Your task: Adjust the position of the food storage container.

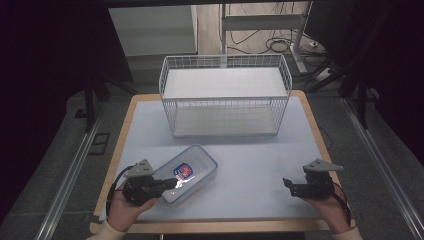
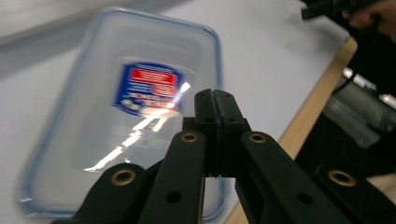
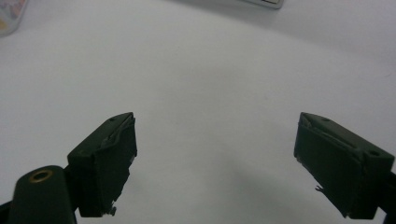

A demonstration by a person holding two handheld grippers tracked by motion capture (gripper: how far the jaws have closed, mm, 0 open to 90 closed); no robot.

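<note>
A clear rectangular plastic container with a blue rim and a red and blue label lies on the white mat at the front left. My left gripper is shut, its tips over the container's near end. In the left gripper view the closed jaws stand pressed together above the container, with nothing visible between them. My right gripper is at the front right, open above bare mat. In the right gripper view its jaws stand wide apart and empty.
A white wire basket with a white liner stands at the back middle of the table. The white mat lies on a wood-edged table. Cables and desk legs lie on the floor behind. The far hand and its gripper show in the left gripper view.
</note>
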